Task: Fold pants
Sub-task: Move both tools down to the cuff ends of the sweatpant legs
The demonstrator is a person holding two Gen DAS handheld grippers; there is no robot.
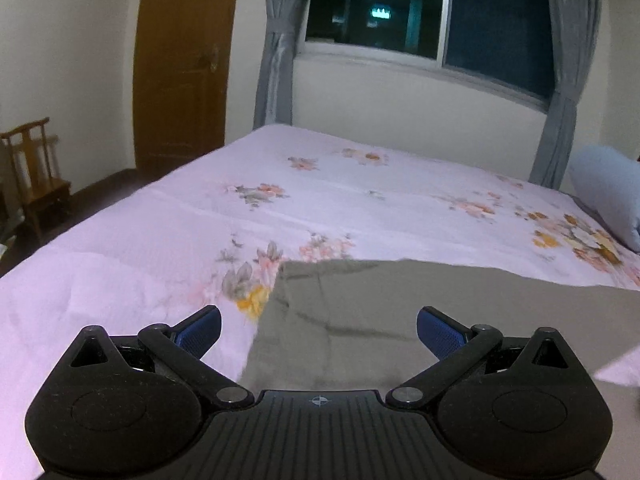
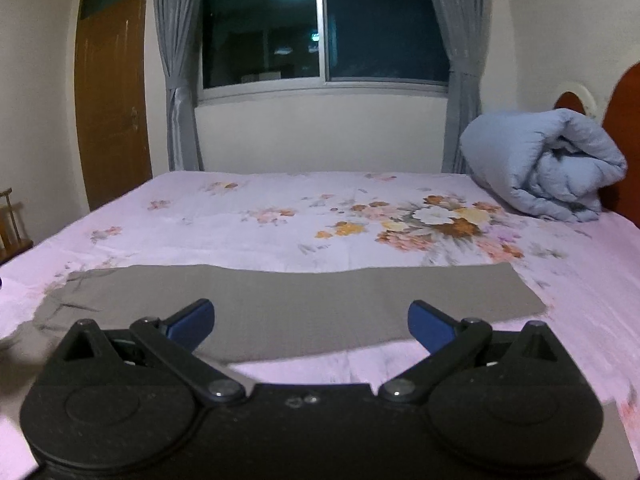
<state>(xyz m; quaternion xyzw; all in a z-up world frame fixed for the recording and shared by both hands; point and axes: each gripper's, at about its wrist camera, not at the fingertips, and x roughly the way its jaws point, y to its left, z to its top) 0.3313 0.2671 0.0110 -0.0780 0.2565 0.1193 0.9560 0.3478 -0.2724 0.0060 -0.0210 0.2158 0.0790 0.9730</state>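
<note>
Grey pants (image 2: 304, 304) lie flat as a long strip across the near part of the bed, folded lengthwise, with a wrinkled end at the left. In the left wrist view the pants' (image 1: 400, 312) left end lies just ahead. My left gripper (image 1: 319, 326) is open and empty, above that left end. My right gripper (image 2: 311, 320) is open and empty, above the pants' near edge toward the right half.
The bed has a pink floral sheet (image 2: 320, 216). A rolled light-blue quilt (image 2: 548, 164) sits at the far right by the headboard (image 2: 624, 128). A wooden chair (image 1: 36, 176) and a brown door (image 1: 180, 64) stand to the left, with a dark window (image 2: 324, 24) behind.
</note>
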